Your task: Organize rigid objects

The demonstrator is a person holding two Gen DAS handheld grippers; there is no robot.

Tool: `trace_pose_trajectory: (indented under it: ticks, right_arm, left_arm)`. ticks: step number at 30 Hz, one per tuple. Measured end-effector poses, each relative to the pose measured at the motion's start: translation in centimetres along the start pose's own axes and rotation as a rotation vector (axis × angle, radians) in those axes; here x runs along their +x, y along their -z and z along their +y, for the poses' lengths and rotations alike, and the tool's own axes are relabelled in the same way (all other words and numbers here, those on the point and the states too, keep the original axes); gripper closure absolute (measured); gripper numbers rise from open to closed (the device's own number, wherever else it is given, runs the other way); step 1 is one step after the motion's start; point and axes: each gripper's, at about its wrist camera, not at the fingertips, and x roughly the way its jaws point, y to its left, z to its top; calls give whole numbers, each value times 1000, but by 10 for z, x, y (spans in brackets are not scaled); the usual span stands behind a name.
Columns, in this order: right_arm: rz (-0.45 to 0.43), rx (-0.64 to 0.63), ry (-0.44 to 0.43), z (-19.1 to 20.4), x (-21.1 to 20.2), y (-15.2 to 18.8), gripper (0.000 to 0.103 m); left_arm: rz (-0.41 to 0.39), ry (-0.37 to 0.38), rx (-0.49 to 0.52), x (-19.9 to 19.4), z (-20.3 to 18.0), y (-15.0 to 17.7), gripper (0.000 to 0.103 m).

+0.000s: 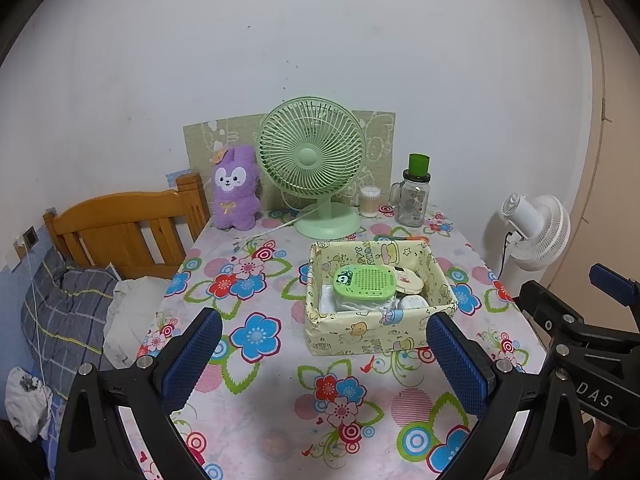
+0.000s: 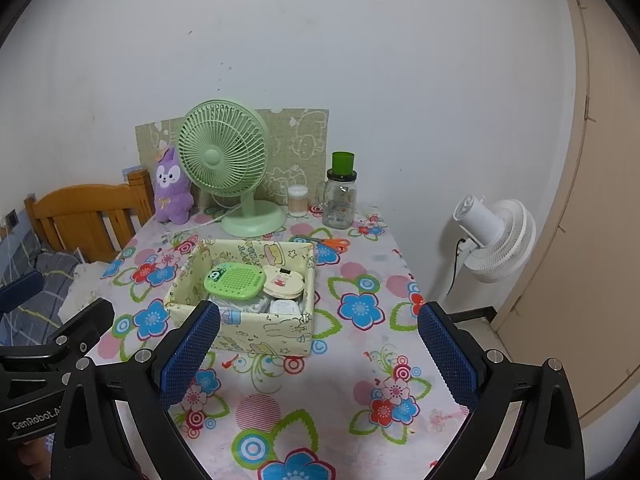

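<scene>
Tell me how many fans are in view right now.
2. A green desk fan stands at the back of the table, beside the purple plush toy. A white fan stands off the table's right side, by the wall. None look hidden.

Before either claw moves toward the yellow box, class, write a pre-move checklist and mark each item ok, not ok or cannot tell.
1. Left claw open and holding nothing: ok.
2. Right claw open and holding nothing: ok.
3. Yellow box upright on the table: ok.
4. Green perforated case lies on top inside the box, reachable from above: ok.
5. Scissors lie outside the box, behind it: ok.
6. What lies under the case: cannot tell.
</scene>
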Motion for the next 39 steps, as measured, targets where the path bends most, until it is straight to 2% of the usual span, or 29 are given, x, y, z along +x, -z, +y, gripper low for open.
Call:
trace_pose_trajectory:
  ticks: [6, 20, 31, 39]
  right_arm:
    - [-6, 3, 29, -1, -2, 0, 3]
    - [-11, 11, 36, -1, -4, -1, 3]
    - [-12, 19, 8, -5, -1, 0, 3]
    - [-31, 19, 11, -10, -6, -1, 3]
  left_arm:
    - [-4, 11, 5, -1, -1, 1, 0]
    - [-12, 14, 3, -4, -2, 0, 0]
    - [-21, -17, 2, -6, -5, -3, 0]
    - [-30, -9, -6, -10, -9, -3, 0]
